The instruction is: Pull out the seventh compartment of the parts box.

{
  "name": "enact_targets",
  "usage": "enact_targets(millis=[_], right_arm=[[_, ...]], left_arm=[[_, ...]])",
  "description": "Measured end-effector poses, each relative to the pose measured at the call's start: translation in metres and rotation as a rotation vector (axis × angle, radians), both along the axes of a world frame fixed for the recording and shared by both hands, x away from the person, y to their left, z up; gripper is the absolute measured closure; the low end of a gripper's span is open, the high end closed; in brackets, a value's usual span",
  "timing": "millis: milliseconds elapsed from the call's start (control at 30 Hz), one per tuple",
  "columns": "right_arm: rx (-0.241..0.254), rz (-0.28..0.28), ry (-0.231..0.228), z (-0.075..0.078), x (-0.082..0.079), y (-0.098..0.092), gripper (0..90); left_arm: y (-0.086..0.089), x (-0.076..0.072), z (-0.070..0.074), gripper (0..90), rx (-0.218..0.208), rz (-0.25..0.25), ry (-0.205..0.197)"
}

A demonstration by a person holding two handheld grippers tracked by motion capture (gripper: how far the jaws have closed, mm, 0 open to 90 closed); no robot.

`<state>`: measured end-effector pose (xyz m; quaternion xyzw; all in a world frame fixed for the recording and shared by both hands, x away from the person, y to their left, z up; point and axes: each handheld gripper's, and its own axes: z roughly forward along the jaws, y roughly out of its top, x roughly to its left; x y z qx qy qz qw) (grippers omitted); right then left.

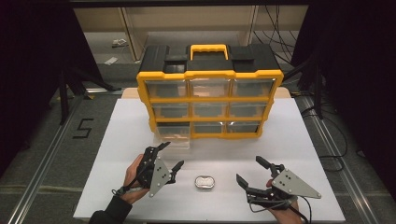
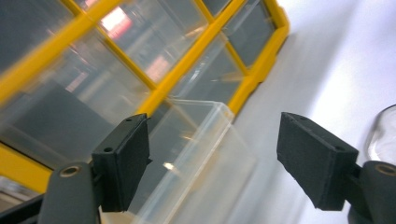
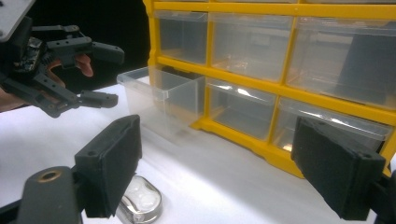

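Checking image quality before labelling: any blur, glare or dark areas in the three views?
High view: surroundings dark, white table evenly lit, sharp. Left gripper view: tilted, organizer soft with motion blur, glare patches on its clear drawer fronts; jaws sharp. Right gripper view: organizer crisp, pulled-out drawer slightly soft at its edge, small metal tin shows highlights, black background at left.

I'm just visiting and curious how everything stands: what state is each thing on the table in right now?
Bottom-left drawer: pulled out, looks empty.
Other drawers: pushed in.
Organizer cabinet: upright, handle on top.
Small tin: lying flat between both hands, untouched.
Left hand-held gripper: open, holding nothing.
Right hand-held gripper: open, holding nothing.
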<state>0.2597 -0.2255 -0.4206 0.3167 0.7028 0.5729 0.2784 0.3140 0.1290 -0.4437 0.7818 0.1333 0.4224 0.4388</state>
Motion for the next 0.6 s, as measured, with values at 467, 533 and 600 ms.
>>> enact_targets(millis=[467,533,600], right_arm=[[-0.001,0.000,0.000,-0.0001,0.0001,0.0001,17.2],[-0.002,0.000,0.000,-0.0001,0.0001,0.0001,17.2],[-0.002,-0.001,-0.001,-0.0001,0.0001,0.0002,17.2]], left_arm=[[0.0063,0.0044,0.0072,25.5,-0.171,-0.040,0.116],[0.0068,0.0063,0.0089,25.3,-0.215,-0.058,0.160],[0.0069,0.0068,0.0094,25.2,-0.224,-0.062,0.171]])
